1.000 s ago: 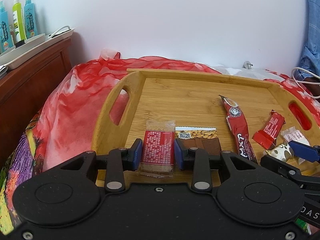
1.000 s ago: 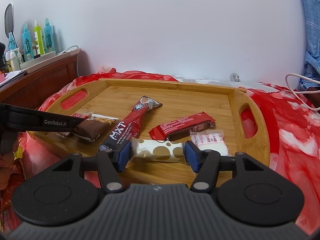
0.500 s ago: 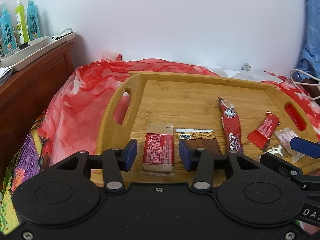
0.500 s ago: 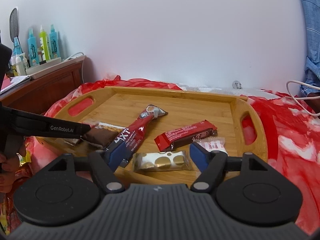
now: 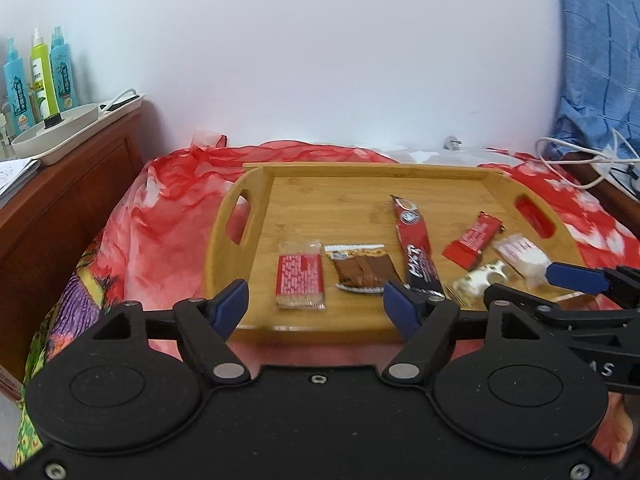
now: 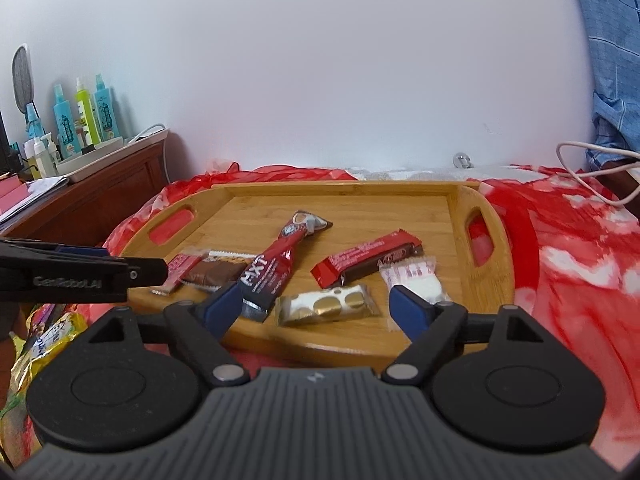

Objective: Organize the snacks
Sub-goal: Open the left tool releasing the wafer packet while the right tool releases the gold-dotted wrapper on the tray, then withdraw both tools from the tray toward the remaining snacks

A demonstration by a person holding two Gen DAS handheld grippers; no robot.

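A wooden tray [image 5: 256,192] [image 6: 460,200] holds several snacks in a row. From the left lie a red square packet [image 5: 299,280], a brown bar [image 5: 362,270], a long red MXT stick [image 5: 416,244] [image 6: 280,264], a red chocolate bar [image 5: 472,236] [image 6: 368,258], a gold-dotted packet [image 5: 478,282] [image 6: 328,305] and a white-pink candy [image 5: 520,254] [image 6: 412,280]. My left gripper [image 5: 316,306] is open and empty, just short of the tray's near edge. My right gripper [image 6: 318,306] is open and empty, with the gold-dotted packet lying between its jaws on the tray.
The tray rests on a red patterned cloth [image 5: 160,232] over a bed. A wooden cabinet [image 5: 60,184] with spray bottles [image 5: 40,76] and a white dish stands at left. White cables [image 6: 592,168] lie at the back right. Colourful snack bags [image 6: 44,344] lie at the near left.
Both grippers opened and drew back. The left one released the red square packet and the right one released the gold-dotted packet; both packets now lie on the tray.
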